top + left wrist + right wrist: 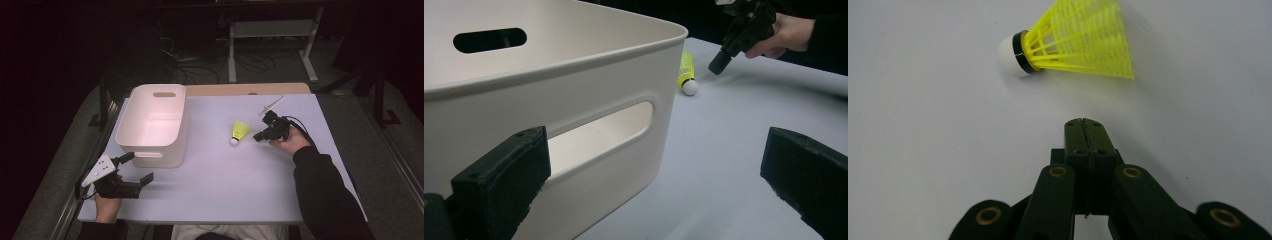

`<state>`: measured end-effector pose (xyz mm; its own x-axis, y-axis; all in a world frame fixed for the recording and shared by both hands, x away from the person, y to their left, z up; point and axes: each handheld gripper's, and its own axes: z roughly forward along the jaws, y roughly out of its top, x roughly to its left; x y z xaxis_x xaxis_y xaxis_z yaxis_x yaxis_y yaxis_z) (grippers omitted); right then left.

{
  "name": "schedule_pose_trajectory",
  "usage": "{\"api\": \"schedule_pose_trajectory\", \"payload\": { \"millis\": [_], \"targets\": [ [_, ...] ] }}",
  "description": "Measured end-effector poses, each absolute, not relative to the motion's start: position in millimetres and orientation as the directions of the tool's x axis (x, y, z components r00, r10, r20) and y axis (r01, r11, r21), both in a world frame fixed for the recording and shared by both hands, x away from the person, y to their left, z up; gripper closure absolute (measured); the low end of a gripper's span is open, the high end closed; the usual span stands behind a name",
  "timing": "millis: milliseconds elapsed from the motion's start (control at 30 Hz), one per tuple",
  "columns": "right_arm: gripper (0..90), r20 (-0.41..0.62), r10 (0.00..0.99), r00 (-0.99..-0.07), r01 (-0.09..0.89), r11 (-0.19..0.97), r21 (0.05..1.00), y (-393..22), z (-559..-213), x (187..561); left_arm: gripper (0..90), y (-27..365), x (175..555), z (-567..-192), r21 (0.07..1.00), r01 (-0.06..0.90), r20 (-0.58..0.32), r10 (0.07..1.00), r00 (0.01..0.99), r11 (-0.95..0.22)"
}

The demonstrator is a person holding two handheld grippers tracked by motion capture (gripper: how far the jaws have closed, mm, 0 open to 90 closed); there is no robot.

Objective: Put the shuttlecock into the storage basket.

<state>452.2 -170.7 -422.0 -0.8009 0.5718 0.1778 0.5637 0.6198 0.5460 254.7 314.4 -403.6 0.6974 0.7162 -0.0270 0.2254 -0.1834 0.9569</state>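
**Closed gripper lines up on shuttlecock beside empty bin**

High view: a yellow plastic shuttlecock with a white cork tip (239, 132) lies on its side on the pale lilac tabletop (225, 175), just to the right of a white rectangular plastic bin with slot handles (153, 125). The right gripper (260, 135), in a dark-sleeved hand, points at the shuttlecock from the right, near it but apart. The left gripper (137, 170) rests low at the near left, just beside the bin's front wall, its jaws spread wide and holding nothing.

Left gripper view: the bin (574, 100) rises close ahead with one black jaw before its handle slot; past its corner the shuttlecock (687, 75) shows on the tabletop, and the right gripper (716, 66) tilts down at it.

Right gripper view: the right gripper (1087, 125) has its jaws pressed together, empty, the tips just short of the shuttlecock (1073, 42), which lies crosswise with the cork to the left.

The step in hand looks like a pickup for the bin. To do it well, the jaws would need to part first, then straddle the firm cork end rather than the springy skirt, closing gently so the light shuttlecock does not skid away.
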Motion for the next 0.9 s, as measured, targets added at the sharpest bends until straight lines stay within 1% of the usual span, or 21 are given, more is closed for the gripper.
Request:
{"api": "schedule_pose_trajectory", "payload": {
  "millis": [267,500,567,633,900],
  "targets": [
    [88.5,0.190,0.600,-0.777,0.584,0.576,0.571,-170,-426,461,0.0,314,255,-404,0.957,0.225,-0.028,0.716,0.698,-0.182],
    [88.5,0.196,0.653,-0.731,0.632,0.541,0.555,-165,-432,468,0.0,314,255,-404,0.957,0.225,-0.028,0.715,0.699,-0.183],
    [88.5,0.200,0.655,-0.728,0.636,0.538,0.552,-163,-434,470,0.0,315,255,-403,0.957,0.224,-0.027,0.715,0.699,-0.183],
    [88.5,0.210,0.652,-0.729,0.632,0.523,0.572,-161,-434,472,0.0,315,255,-403,0.957,0.224,-0.027,0.715,0.699,-0.183],
    [88.5,0.204,0.642,-0.739,0.617,0.523,0.588,-154,-428,477,0.0,315,254,-403,0.958,0.224,-0.028,0.715,0.699,-0.181]
  ]
}}
